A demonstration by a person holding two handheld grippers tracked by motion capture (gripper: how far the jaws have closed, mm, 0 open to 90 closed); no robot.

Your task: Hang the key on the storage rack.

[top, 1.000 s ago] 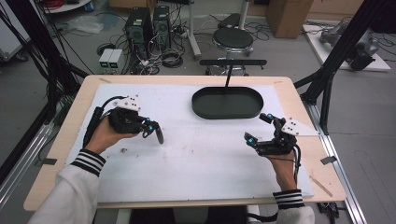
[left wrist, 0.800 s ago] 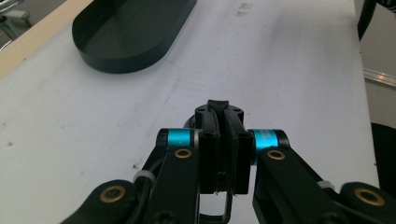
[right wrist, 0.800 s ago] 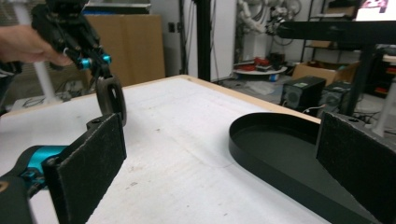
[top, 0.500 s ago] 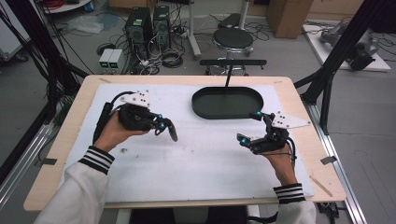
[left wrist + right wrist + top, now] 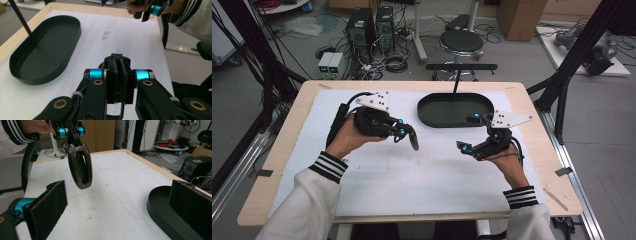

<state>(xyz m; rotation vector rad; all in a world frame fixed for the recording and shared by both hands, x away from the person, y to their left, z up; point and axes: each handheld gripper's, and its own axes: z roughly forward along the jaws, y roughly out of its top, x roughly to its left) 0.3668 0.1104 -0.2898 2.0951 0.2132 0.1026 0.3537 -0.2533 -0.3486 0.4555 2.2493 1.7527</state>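
While the ring hangs in the left tongs: a dark oval ring is pinched by its top edge and dangles clear of the worktop, touching nothing below it.
Step in hand: carrying the ring through the air, most likely either to hand it across or to set it in the tray; which of the two cannot be told.
Left tongs: closed tight on the ring's rim, jaws pressed together with only the ring's thin edge between them, as the left gripper view shows.
Right tongs: wide open and holding nothing, the two felt-like pads well apart.
Ring relative to right tongs: in the high view, at about 9 o'clock from them and well apart; in the right gripper view it hangs ahead at about 11 o'clock, beyond the pads and not between them.
Tray: a black oval tray, nothing in it, at 12 o'clock on the worktop; at about 2 o'clock from the left tongs and at about 11 o'clock, near, from the right tongs.
Next move calls for: if a handover, bringing the open pads either side of the ring's lower curve and closing before the left jaws let go; if a drop-off, swinging the ring over the tray's rim and lowering it.
Risk: the ring may swing and slip the pads.
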